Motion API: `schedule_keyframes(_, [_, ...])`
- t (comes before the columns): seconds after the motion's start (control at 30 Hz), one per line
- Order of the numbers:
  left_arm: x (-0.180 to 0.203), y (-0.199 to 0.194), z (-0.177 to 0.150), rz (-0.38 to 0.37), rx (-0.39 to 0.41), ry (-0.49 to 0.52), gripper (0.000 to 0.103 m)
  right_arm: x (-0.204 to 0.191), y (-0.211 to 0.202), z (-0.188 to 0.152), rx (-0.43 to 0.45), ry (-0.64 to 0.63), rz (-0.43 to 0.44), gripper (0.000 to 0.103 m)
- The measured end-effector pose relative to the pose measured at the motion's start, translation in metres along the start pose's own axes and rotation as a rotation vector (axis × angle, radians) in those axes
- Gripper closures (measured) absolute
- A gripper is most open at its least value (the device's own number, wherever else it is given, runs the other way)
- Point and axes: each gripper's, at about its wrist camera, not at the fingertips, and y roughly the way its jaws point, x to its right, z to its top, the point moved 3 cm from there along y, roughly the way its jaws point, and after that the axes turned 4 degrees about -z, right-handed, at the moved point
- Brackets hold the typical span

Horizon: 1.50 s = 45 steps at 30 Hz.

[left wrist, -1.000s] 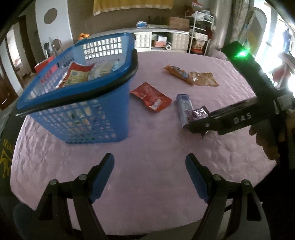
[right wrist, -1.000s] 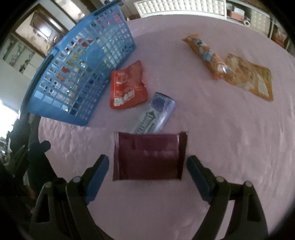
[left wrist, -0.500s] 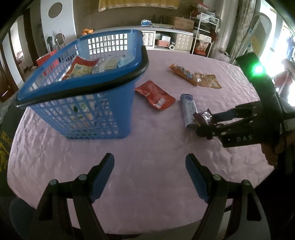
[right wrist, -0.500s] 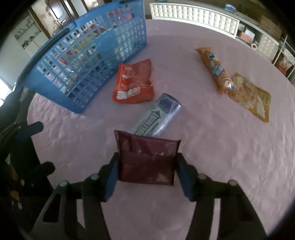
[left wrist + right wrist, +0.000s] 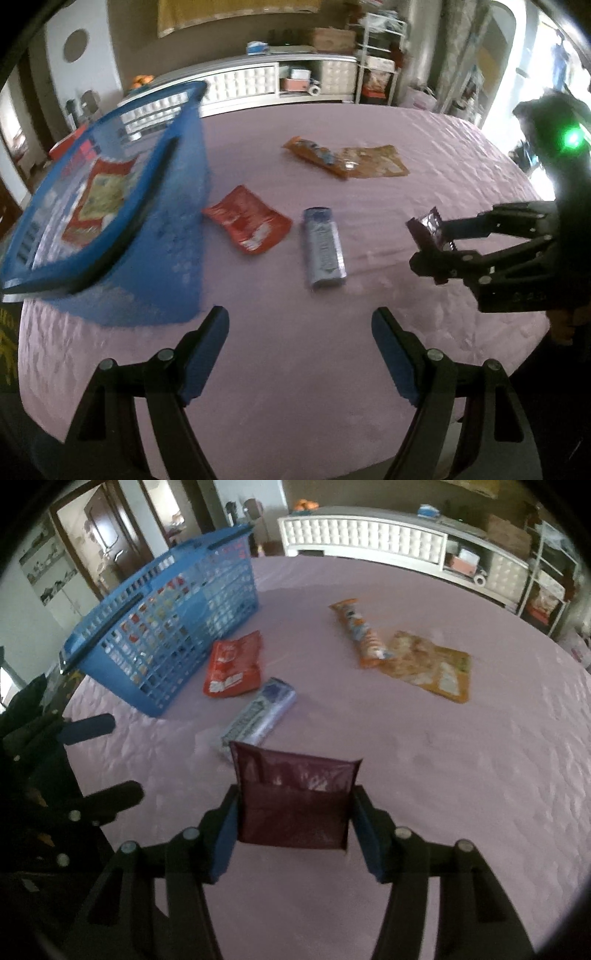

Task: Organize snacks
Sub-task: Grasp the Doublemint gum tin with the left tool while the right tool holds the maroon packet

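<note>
My right gripper [image 5: 293,834] is shut on a dark maroon snack packet [image 5: 295,801] and holds it above the pink table; it shows in the left wrist view [image 5: 430,242] at the right, with the packet [image 5: 428,225]. My left gripper [image 5: 299,354] is open and empty over the table's near edge. A blue mesh basket [image 5: 110,221] with snacks inside stands at the left [image 5: 166,635]. On the table lie a red packet [image 5: 247,219], a silver-blue gum pack [image 5: 323,247], an orange tube packet [image 5: 317,157] and an amber pouch [image 5: 373,166].
The round table [image 5: 295,387] has a pink quilted cover. A white cabinet [image 5: 240,83] and shelves stand behind the far edge. A person's hand [image 5: 565,321] holds the right gripper at the right.
My right gripper has closed on the maroon packet and lifted it off the table. The left wrist view has shifted, with the basket now further left.
</note>
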Motion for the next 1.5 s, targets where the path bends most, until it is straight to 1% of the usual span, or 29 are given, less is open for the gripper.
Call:
schedule_keyframes(0.07, [0.006,0.006,0.007,-0.002,-0.003,0.013,0.025,0.005,-0.002,0.000,0.013,0.014,-0.018,0.041])
schedule_keyframes(0.17, [0.011,0.016,0.018,-0.010,-0.009,0.023,0.025,0.019,-0.004,-0.001,0.027,0.030,-0.091,0.041])
schedule_keyframes(0.33, [0.013,0.039,0.035,0.013,-0.049,0.043,0.025,0.034,0.000,0.001,0.032,0.087,-0.082,0.041])
schedule_keyframes(0.43, [0.009,0.058,0.045,0.047,-0.078,0.040,0.025,0.039,0.004,0.002,0.030,0.106,-0.075,0.041])
schedule_keyframes(0.5, [0.008,0.068,0.048,0.046,-0.094,0.036,0.025,0.041,0.007,0.002,0.026,0.112,-0.092,0.041])
schedule_keyframes(0.57, [0.008,0.078,0.051,0.040,-0.117,0.044,0.026,0.042,0.011,0.003,0.026,0.100,-0.133,0.041])
schedule_keyframes(0.6, [0.008,0.082,0.052,0.039,-0.124,0.048,0.027,0.043,0.013,0.003,0.026,0.100,-0.134,0.041])
schedule_keyframes(0.67, [0.010,0.092,0.053,0.032,-0.145,0.059,0.043,0.046,0.016,0.004,0.022,0.115,-0.116,0.041])
schedule_keyframes(0.73, [0.009,0.101,0.052,0.029,-0.169,0.052,0.051,0.048,0.017,0.004,0.020,0.125,-0.112,0.041])
schedule_keyframes(0.83, [0.008,0.104,0.055,-0.014,-0.167,0.021,0.058,0.051,0.018,0.006,0.025,0.134,-0.113,0.041])
schedule_keyframes(0.9, [0.008,0.106,0.057,-0.017,-0.168,0.024,0.059,0.051,0.018,0.006,0.025,0.128,-0.107,0.041])
schedule_keyframes(0.97, [0.010,0.106,0.057,-0.020,-0.167,0.030,0.064,0.050,0.018,0.006,0.021,0.114,-0.118,0.041])
schedule_keyframes(1.0, [0.010,0.106,0.059,-0.021,-0.171,0.022,0.067,0.050,0.018,0.006,0.019,0.112,-0.124,0.041])
schedule_keyframes(1.03, [0.014,0.105,0.058,-0.020,-0.174,0.025,0.074,0.050,0.019,0.006,0.015,0.115,-0.128,0.041])
schedule_keyframes(1.1, [0.019,0.106,0.058,-0.041,-0.181,0.027,0.074,0.048,0.019,0.007,0.014,0.127,-0.132,0.041])
schedule_keyframes(1.13, [0.022,0.103,0.056,-0.061,-0.170,0.026,0.074,0.046,0.018,0.007,0.015,0.131,-0.132,0.041])
schedule_keyframes(1.2, [0.024,0.098,0.053,-0.074,-0.158,0.020,0.074,0.041,0.016,0.008,0.018,0.129,-0.131,0.041])
schedule_keyframes(1.37, [0.020,0.066,0.051,-0.100,-0.107,-0.001,0.074,0.026,-0.001,0.010,0.033,0.094,-0.145,0.041])
schedule_keyframes(1.5, [0.015,0.036,0.054,-0.109,-0.055,0.003,0.074,0.019,-0.013,0.015,0.048,0.099,-0.163,0.041])
